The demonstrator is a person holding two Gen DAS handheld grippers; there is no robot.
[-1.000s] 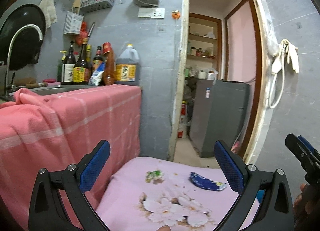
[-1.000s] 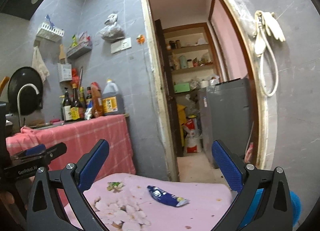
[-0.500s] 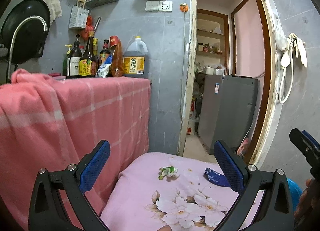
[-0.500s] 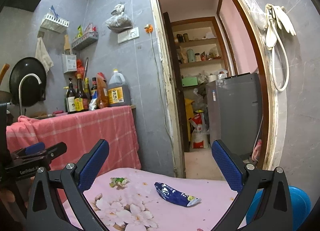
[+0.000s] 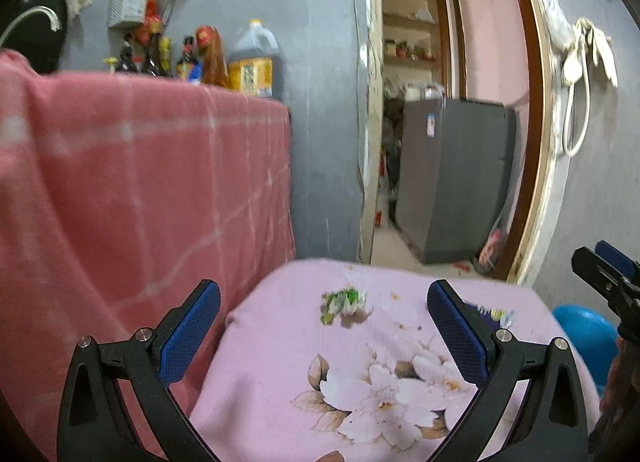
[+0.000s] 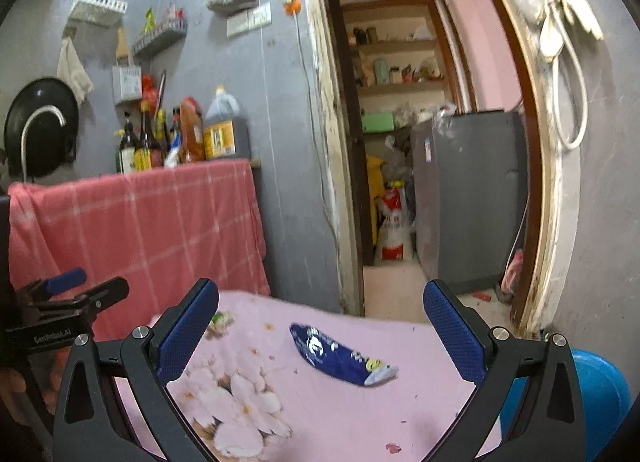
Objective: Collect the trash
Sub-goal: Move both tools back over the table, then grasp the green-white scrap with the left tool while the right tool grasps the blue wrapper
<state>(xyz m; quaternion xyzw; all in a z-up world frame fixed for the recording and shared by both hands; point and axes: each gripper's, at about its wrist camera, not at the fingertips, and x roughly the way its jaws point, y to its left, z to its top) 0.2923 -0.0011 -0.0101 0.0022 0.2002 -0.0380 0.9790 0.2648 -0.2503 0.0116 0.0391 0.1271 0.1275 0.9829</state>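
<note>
Presently we hold both tongs over a low surface draped in a pink cloth with a white flower print (image 6: 320, 402). Left tongs (image 5: 323, 336): jaws spread wide, nothing between them. Right tongs (image 6: 320, 336): likewise spread wide and holding nothing.

Trash on the cloth, two pieces. A crumpled green-and-white wrapper (image 5: 343, 300) lies near the far middle of the cloth, ahead of the left tongs and between their blue pads in that view. A dark blue foil snack packet with a silver end (image 6: 342, 354) lies flat, ahead of the right tongs, well apart from the green wrapper; from the left wrist only its end shows past the right pad. Small crumbs dot the cloth around both.

Room: grey tiled wall (image 5: 320, 121). To the left, a counter covered by a hanging pink checked cloth (image 6: 160, 221), carrying dark sauce bottles and a large oil jug with a yellow label (image 6: 222, 129). A black pan (image 6: 40, 133) hangs on the wall behind a curved tap. Straight ahead, an open wood-framed doorway (image 6: 332, 141) leads to a back room with shelves and a grey cabinet (image 6: 468, 197). A blue plastic tub (image 6: 600, 394) sits low beside the cloth's right edge. White gloves and a hose loop (image 6: 568, 73) hang on the wall right of the door.
</note>
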